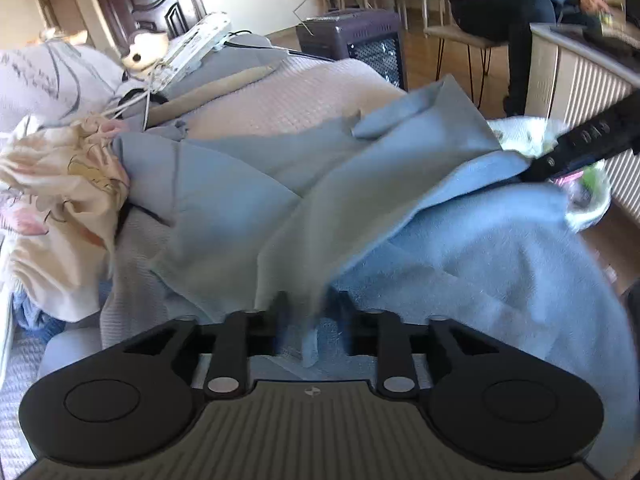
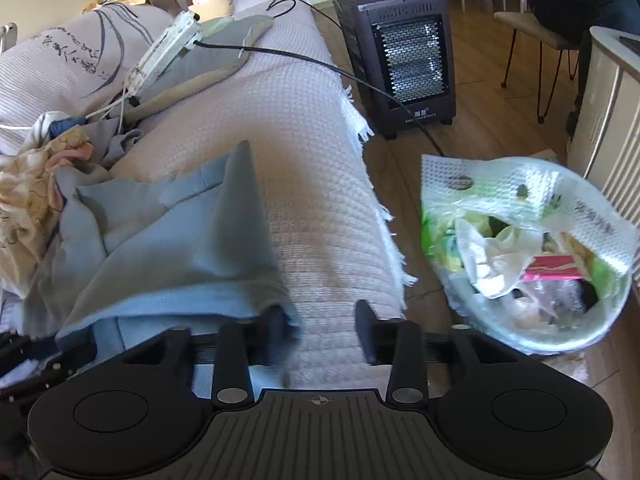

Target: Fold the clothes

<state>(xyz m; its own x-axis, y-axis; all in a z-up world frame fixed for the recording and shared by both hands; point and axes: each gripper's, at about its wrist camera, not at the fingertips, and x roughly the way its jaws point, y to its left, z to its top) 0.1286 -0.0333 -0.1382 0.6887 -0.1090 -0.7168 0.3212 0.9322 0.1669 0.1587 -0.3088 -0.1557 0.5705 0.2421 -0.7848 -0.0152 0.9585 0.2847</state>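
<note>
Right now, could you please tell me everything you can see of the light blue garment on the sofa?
The light blue fleecy garment lies crumpled and partly folded on the pale waffle-textured sofa cover, one pointed flap standing up. Its fabric looks soft and slightly fuzzy. A fold of it hangs between the fingers of the left tool; whether they pinch it is unclear. Its near edge lies against one finger of the open right tool. Its far side touches a cream floral cloth.

Blue garment point(image 1: 360, 200) folds hide the left tool point(image 1: 310, 308) fingertips (motion-blurred); seated person point(image 1: 520, 0) cropped above
</note>
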